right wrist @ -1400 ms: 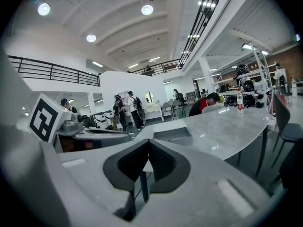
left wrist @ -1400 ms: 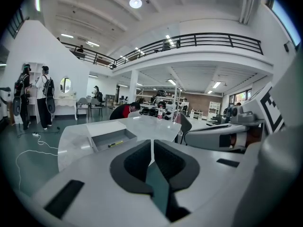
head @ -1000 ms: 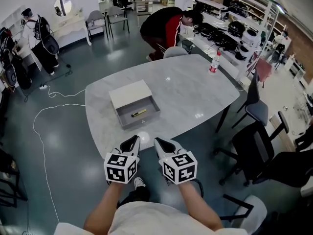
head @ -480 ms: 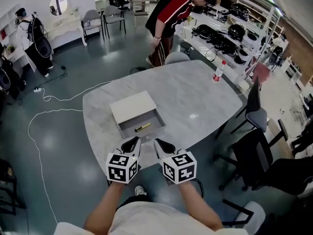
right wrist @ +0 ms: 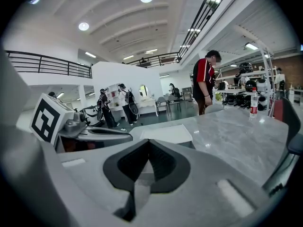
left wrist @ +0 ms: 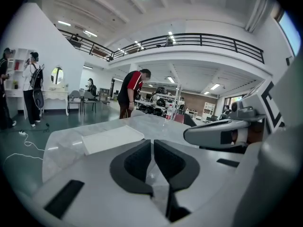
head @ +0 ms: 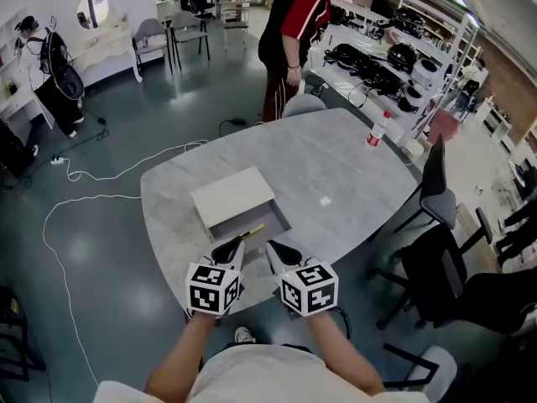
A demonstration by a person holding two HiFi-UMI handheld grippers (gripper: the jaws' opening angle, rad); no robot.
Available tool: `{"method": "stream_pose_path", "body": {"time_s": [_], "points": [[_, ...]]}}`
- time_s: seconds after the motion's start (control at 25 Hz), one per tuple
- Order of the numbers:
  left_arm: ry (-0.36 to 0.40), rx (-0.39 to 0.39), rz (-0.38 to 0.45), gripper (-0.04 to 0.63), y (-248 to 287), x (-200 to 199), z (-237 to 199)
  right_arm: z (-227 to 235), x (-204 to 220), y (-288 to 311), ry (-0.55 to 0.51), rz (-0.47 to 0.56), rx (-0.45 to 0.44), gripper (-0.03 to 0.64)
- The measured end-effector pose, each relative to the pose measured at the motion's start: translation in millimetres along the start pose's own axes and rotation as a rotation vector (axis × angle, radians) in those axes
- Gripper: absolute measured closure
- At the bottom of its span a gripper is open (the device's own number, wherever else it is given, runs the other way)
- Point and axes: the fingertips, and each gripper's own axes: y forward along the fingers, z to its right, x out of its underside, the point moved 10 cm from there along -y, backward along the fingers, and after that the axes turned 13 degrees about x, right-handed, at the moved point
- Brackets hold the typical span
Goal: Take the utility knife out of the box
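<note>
A shallow white box lies on the grey marble table, its drawer pulled out toward me. A yellow utility knife lies inside the drawer, partly hidden behind my left gripper. That gripper hovers at the drawer's near edge with its jaws shut and nothing between them. My right gripper hangs just to the right of it, also shut and empty. In the left gripper view the box lies beyond the shut left gripper. In the right gripper view the box lies beyond the shut right gripper.
A person in a red and black top stands at the table's far side beside a grey chair. A water bottle stands at the far right edge. Dark chairs crowd the right side. A white cable runs over the floor at left.
Both grippers have come forward from short of the table to the drawer's near edge, still shut. The person in red has straightened from a bent-over stance.
</note>
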Motion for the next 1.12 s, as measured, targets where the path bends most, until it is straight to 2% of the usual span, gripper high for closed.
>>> {"method": "stream_pose_path", "body": {"time_s": [0.32,0.56,1.12], "points": [[0.016,0.026,-0.027,0.571,10,-6,-17,0,-6,13,0.006,-0.001,0.012,0.612],[0.029,0.028,-0.066,0.571,31,0,-16,20,0,19,0.014,-0.002,0.008,0.612],[0.072,0.005,-0.186,0.571,83,-3,-39,60,-19,74,-0.026,-0.034,-0.087,0.612]]}}
